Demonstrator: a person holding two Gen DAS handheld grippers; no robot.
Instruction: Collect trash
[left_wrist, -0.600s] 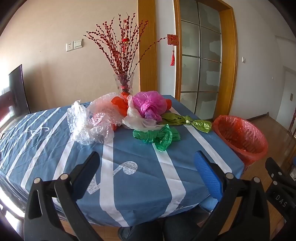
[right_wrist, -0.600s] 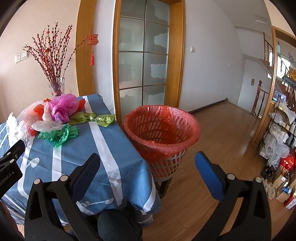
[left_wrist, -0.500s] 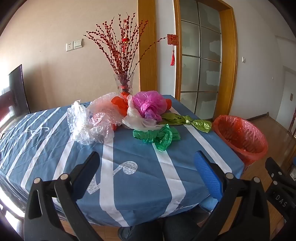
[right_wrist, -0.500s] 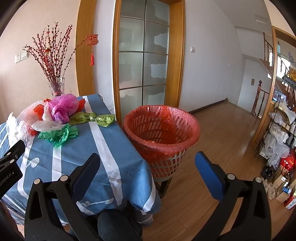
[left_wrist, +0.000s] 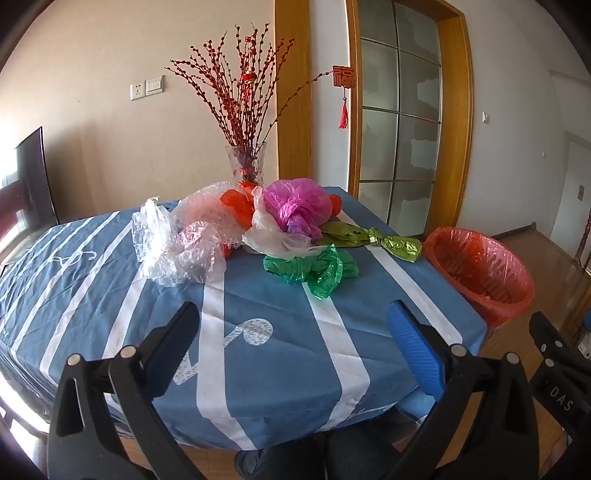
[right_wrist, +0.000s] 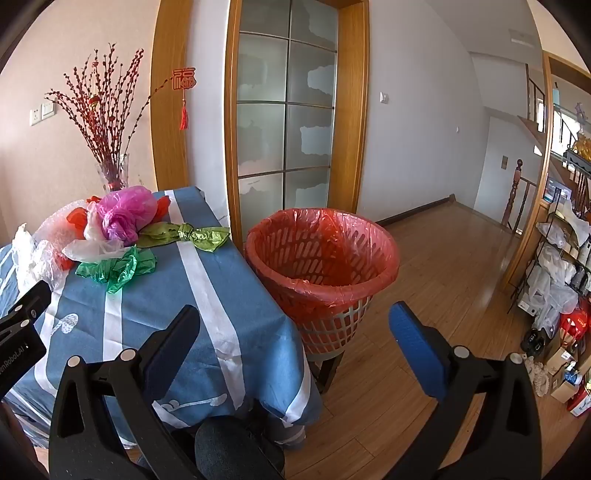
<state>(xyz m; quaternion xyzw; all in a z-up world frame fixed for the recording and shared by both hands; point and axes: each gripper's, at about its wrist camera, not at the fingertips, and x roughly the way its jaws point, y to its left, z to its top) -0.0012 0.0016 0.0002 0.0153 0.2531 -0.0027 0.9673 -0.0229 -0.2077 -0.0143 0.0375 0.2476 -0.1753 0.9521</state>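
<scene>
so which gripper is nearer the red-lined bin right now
Right. The right gripper hangs open just short of the bin, with the bin nearly straight ahead. The left gripper faces the table, with the bin off to its right and farther away.

Table (left_wrist: 258, 354) standing in a room, wearing a blue cloth with white stripes. Glass vase (left_wrist: 246, 164) sitting at the table's far side, holding red budded branches (left_wrist: 236, 92); a red charm with a tassel (left_wrist: 343, 92) is hanging from one branch tip. Light switch and socket (left_wrist: 147, 88) sitting on the beige wall behind. Door with frosted glass panes (right_wrist: 286, 110) standing in a wooden frame beside the table. Dark chair back (left_wrist: 33, 177) showing at the table's left edge. Wooden floor (right_wrist: 443, 266) running toward a stair post (right_wrist: 515, 192). Wire rack (right_wrist: 561, 258) standing at the right wall, carrying bags and boxes.
</scene>
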